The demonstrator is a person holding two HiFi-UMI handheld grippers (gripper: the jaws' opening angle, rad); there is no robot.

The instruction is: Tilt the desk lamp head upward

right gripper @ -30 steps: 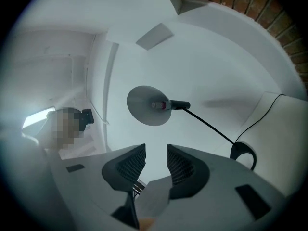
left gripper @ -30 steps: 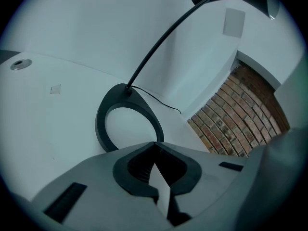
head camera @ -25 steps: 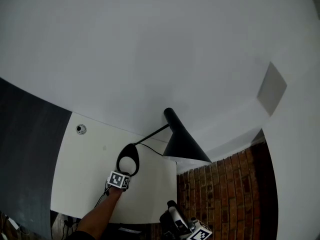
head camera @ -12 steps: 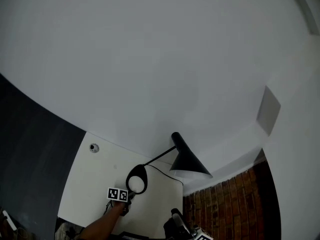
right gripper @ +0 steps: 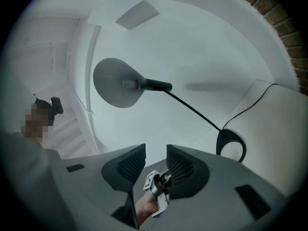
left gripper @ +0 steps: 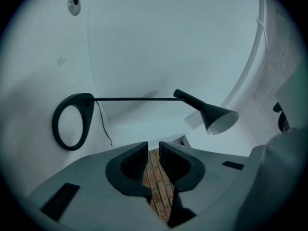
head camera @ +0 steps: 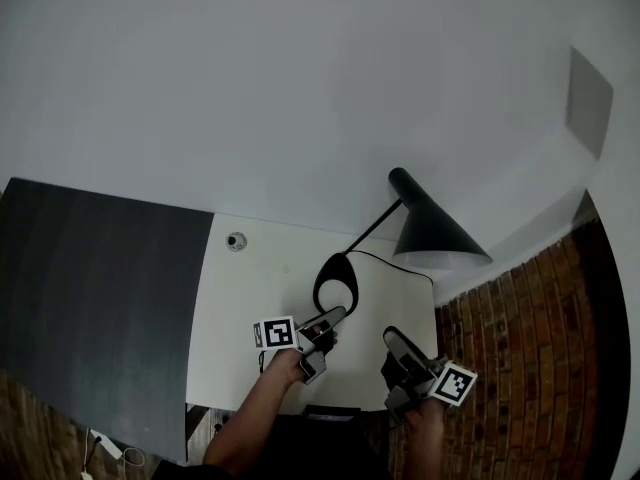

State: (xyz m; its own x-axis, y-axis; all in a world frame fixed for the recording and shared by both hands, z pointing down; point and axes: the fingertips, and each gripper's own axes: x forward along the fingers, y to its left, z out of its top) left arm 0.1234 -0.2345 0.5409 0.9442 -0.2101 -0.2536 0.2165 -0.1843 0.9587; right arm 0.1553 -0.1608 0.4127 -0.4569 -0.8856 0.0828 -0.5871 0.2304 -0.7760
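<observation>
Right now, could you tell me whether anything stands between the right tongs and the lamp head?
Nothing visible does. The right tongs, jaws apart and holding nothing, hang clear of the lamp head, and only open air lies between them.

Open air lay around the black cone shade (head camera: pixel 432 230), leaving you room to come at it from below or from the front. The thin lamp arm (head camera: pixel 372 229) slanted down to the ring base (head camera: pixel 350 273) on the white desk (head camera: pixel 240 318), its cord (head camera: pixel 405 264) trailing rightward. A brick wall (head camera: pixel 520 338) closed off your right, and a white wall (head camera: pixel 300 118) stood behind.
</observation>
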